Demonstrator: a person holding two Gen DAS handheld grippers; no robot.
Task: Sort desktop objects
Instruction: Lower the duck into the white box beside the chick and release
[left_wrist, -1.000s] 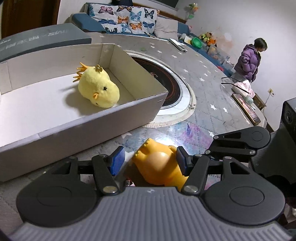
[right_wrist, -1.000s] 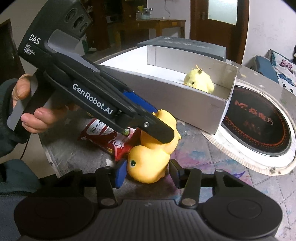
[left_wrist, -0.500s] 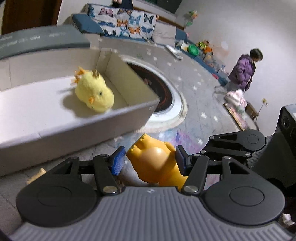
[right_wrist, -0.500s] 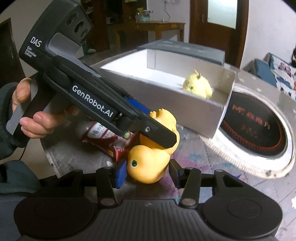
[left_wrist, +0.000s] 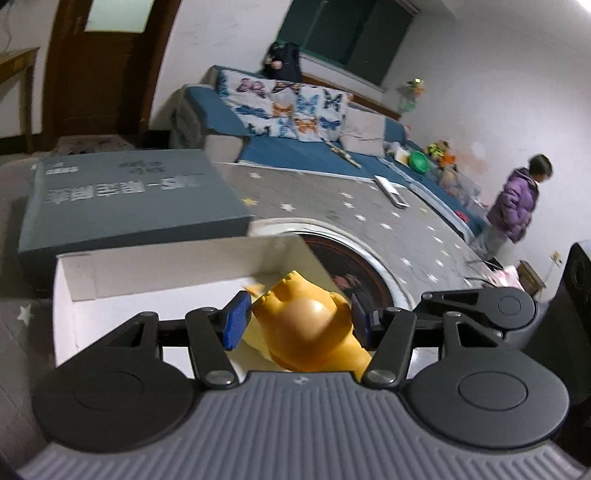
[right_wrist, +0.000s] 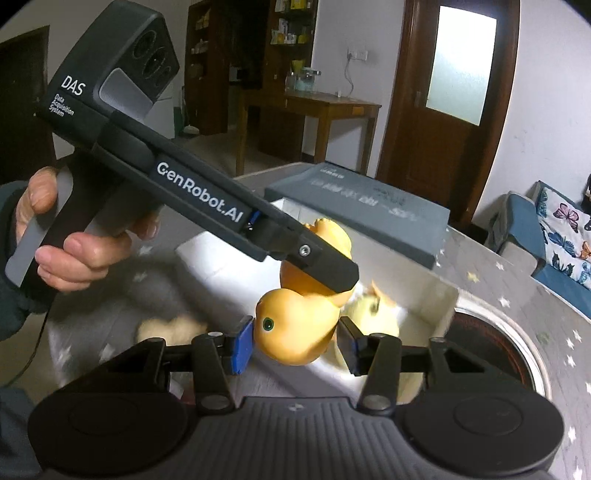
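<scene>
An orange rubber duck toy (left_wrist: 306, 328) is held by both grippers above the white open box (left_wrist: 155, 266). My left gripper (left_wrist: 297, 321) is shut on the duck's body. My right gripper (right_wrist: 295, 343) is shut on the duck's head (right_wrist: 291, 328). In the right wrist view the left gripper's body crosses from upper left and its finger (right_wrist: 321, 266) presses the duck's body. The yellow plush chick (right_wrist: 373, 314) lies in the box (right_wrist: 439, 295) right under the duck, partly hidden and blurred.
A grey box lid (left_wrist: 125, 199) lies behind the white box. A round black cooktop (left_wrist: 347, 266) is set in the grey starred table to the right. A pale item (right_wrist: 170, 328) lies left of the box. A person in purple (left_wrist: 517, 206) stands far right.
Both grippers have lifted the orange duck off the table and carried it over the white box. The red snack packet has dropped out of view.
</scene>
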